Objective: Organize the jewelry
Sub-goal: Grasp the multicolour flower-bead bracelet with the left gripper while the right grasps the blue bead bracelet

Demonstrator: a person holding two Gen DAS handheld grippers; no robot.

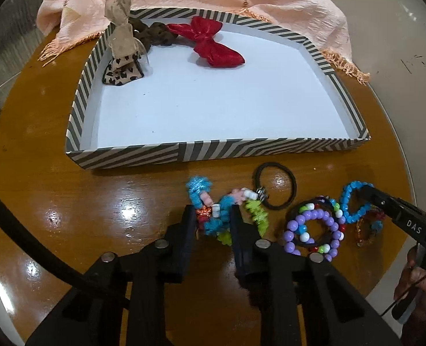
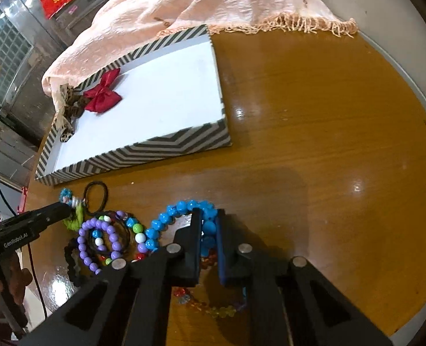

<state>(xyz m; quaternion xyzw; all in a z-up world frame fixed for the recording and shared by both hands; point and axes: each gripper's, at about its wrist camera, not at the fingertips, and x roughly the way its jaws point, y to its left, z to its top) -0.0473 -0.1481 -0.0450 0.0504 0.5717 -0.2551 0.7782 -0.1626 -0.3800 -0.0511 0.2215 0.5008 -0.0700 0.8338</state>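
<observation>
Lying between right gripper (image 2: 208,225): blue bracelet (image 2: 167,216)

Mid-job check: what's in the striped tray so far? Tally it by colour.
Red bow: 1
Dark brown braided piece: 1
Tan leopard-print fabric bow: 1, as far as I can tell
Total in the striped tray: 3
</observation>
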